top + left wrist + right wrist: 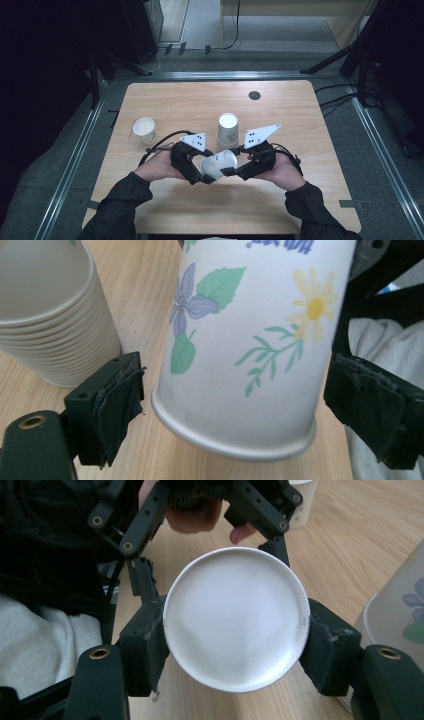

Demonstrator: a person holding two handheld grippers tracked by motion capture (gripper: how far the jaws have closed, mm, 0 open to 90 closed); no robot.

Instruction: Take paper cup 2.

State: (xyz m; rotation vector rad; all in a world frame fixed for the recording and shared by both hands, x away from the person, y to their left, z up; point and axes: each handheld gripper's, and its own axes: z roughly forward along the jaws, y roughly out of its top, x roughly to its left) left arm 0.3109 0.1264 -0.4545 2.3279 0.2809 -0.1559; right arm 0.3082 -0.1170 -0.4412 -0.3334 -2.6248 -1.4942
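A white paper cup with a flower print (218,164) hangs tilted just above the wooden table (165,100), between my two grippers. My right gripper (231,168) comes from the right and is shut on it. In the right gripper view both pads (150,645) press the sides of the cup's round white end (235,620). My left gripper (202,176) stands open around the other end. In the left gripper view the printed cup wall (250,355) sits between the pads (117,405) with a gap on each side.
A stack of flowered cups (228,129) stands just behind the grippers, close to the held cup (45,315). A single cup (144,130) stands at the left. A small black disc (254,95) lies near the far edge. The person's hands and dark sleeves reach in from the near edge.
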